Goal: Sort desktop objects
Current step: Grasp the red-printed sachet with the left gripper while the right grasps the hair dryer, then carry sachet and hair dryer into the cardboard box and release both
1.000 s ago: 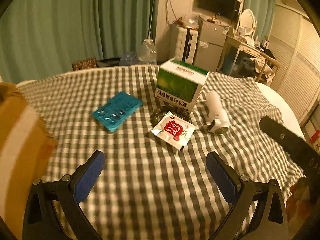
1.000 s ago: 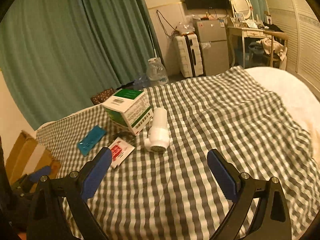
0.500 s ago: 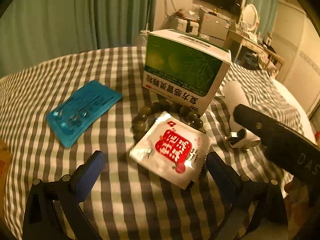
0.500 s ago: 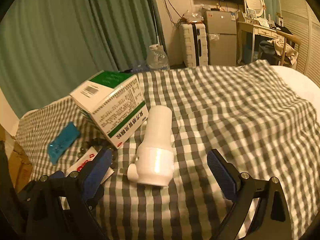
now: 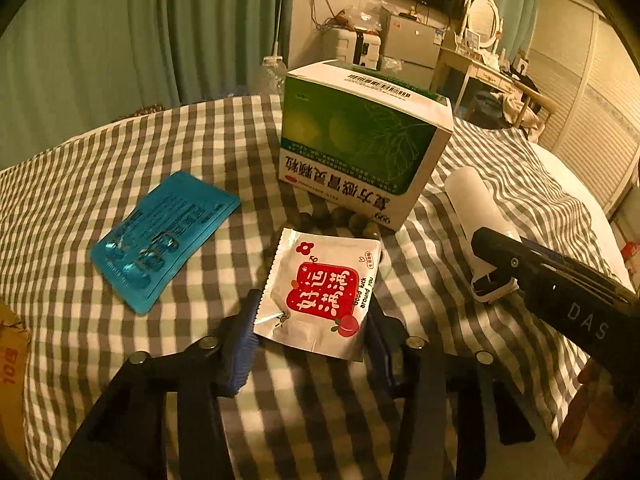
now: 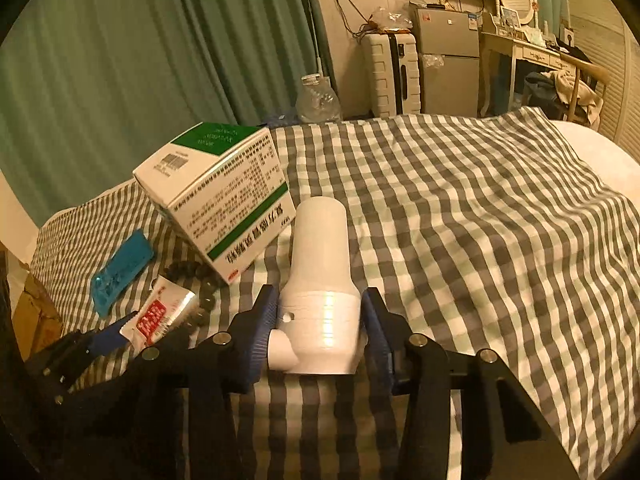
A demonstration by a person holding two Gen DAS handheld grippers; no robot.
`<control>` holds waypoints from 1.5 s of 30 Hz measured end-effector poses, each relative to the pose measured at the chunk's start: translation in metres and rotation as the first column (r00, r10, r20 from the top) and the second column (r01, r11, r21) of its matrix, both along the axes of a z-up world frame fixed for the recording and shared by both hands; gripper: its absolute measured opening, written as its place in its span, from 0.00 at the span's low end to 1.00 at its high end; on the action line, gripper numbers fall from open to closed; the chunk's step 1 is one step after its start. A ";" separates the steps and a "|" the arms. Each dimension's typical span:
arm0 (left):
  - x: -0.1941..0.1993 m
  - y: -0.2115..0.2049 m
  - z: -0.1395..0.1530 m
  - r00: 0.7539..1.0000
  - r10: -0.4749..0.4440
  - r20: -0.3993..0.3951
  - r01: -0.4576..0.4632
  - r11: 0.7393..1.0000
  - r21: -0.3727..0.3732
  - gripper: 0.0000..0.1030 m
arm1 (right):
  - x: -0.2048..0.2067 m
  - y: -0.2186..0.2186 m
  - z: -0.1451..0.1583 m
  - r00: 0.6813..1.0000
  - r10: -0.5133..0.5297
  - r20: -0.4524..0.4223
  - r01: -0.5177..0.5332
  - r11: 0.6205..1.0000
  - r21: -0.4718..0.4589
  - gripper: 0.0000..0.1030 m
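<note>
A silver sachet with a red label lies on the checked cloth. My left gripper is closing on it, and its blue pads touch the sachet's two side edges. A white plastic bottle lies on its side. My right gripper is closing too, with its pads against the bottle's wide base. A green and white medicine box stands behind the sachet, and dark beads lie at the box's foot. To the left lies a teal blister pack.
A cardboard box sits at the left edge of the cloth. Green curtains, a white suitcase, a small fridge and a desk stand beyond the far edge. Bare checked cloth stretches to the right of the bottle.
Both grippers have come down and forward. The left jaws have narrowed from wide open onto the sachet, and the right jaws onto the white bottle.
</note>
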State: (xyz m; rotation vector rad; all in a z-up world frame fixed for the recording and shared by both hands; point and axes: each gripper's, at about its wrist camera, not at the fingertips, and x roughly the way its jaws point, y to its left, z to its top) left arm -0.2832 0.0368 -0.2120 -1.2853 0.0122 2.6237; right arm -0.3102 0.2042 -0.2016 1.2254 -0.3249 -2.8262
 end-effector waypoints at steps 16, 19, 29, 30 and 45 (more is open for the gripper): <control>0.065 -0.042 0.064 0.998 0.063 -0.015 -0.063 0.997 0.046 0.41 | 0.061 0.005 0.040 1.000 -0.028 0.000 0.028 0.999 -0.038 0.43; 0.082 -0.051 0.080 0.995 0.099 -0.018 -0.097 0.992 0.082 0.41 | 0.081 -0.006 0.053 1.000 -0.003 -0.010 0.002 0.999 -0.040 0.42; 0.128 -0.064 0.134 0.991 0.110 -0.074 -0.104 0.991 0.084 0.41 | 0.150 -0.034 0.096 0.997 0.049 -0.061 -0.053 0.997 -0.064 0.42; 0.132 -0.064 0.138 0.991 0.110 -0.079 -0.103 0.991 0.083 0.41 | 0.155 -0.036 0.101 0.996 0.054 -0.065 -0.059 0.996 -0.072 0.42; 0.181 -0.109 0.207 0.978 0.152 -0.142 -0.143 0.987 0.072 0.41 | 0.196 -0.096 0.164 0.979 0.141 -0.148 -0.149 0.988 -0.046 0.42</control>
